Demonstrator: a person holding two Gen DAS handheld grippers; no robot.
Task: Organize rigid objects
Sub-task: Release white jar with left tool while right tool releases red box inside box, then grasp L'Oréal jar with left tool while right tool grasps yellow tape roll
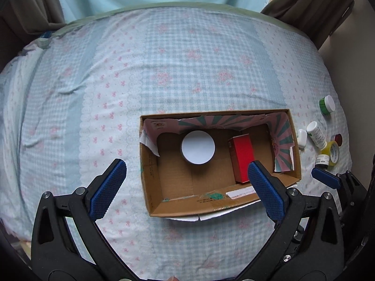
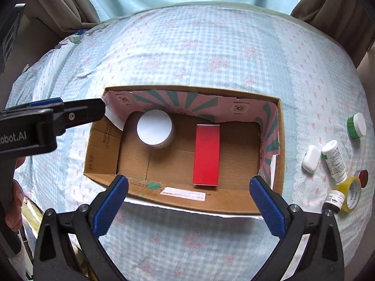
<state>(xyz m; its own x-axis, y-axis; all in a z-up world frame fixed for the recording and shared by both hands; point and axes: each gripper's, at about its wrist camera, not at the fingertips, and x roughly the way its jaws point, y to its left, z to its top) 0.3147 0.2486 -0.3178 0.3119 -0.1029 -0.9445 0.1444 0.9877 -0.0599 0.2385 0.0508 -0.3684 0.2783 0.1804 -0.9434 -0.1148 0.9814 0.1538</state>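
Under everything lies the bed cover [image 1: 164,70], pale blue check with pink bows, and on it sits my open cardboard box [image 1: 150,187], the biggest thing in both views. Inside the box, on its floor, the round white-topped tin [image 2: 154,131] stands toward the far left corner, and the red carton [image 2: 206,155] lies flat to the right of it, apart from the tin. My left tongs [image 1: 187,185] hover above the box's near left part with the blue pads spread wide and nothing between them; my right tongs [image 2: 188,203] hang over the near wall, likewise gaping and empty. The right view alone shows my left tool from the side, with part of my hand [image 2: 15,199] on its handle (the left view catches only a blue pad of the right one at its edge). Outside the box, on the cover to its right, wait the smaller pieces: the green jar with white lid [image 2: 356,125], the white bottle [image 2: 334,161] lying down, the white case [image 2: 311,158] just beside it, the yellow tape roll [image 2: 351,194], a small dark bottle [image 2: 334,201], and a small red-capped thing [image 2: 362,175] half hidden behind the tape.
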